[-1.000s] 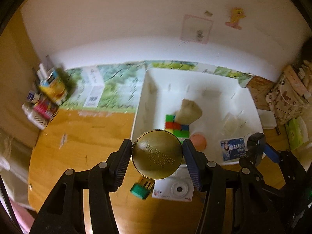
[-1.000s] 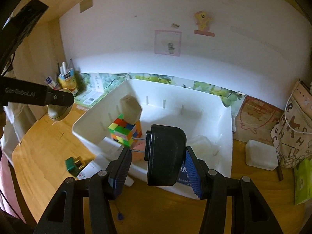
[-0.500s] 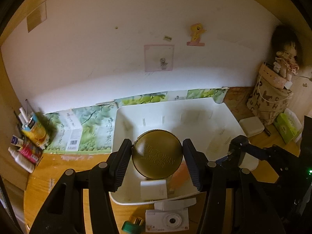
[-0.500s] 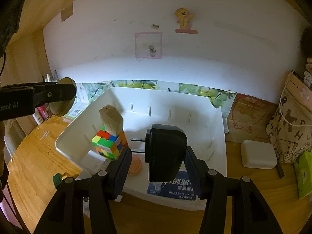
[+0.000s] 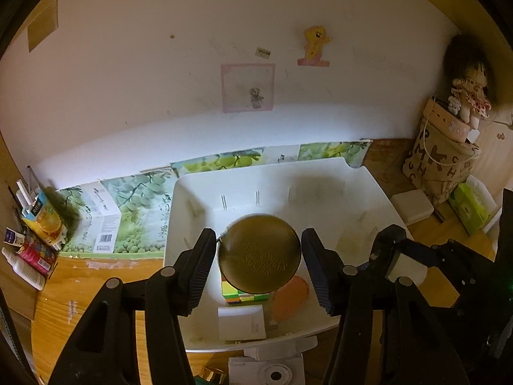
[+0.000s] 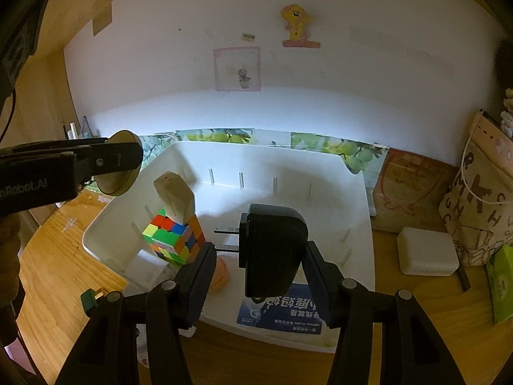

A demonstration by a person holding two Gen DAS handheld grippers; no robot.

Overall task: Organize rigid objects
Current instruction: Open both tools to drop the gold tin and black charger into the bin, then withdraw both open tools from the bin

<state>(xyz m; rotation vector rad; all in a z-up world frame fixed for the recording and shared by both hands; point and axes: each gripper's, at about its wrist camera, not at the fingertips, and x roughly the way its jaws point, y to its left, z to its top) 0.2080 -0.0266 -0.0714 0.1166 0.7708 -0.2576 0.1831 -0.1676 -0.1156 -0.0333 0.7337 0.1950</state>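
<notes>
The round gold tin (image 5: pixel 259 253) is seen flat-face on between the fingers of the left claw (image 5: pixel 259 264), above the white bin (image 5: pixel 378 199); its jaws have just been opening, with small gaps showing at 3 and 9 o'clock. The black plug adapter (image 6: pixel 272 250) is pinched upright in the right claw (image 6: pixel 259 284), prongs pointing to 9 o'clock toward the colour cube (image 6: pixel 174 239), above the bin.

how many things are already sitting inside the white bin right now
5 visible: cube with wooden block on top, orange piece, white box, blue packet. More may hide behind the grippers.
</notes>
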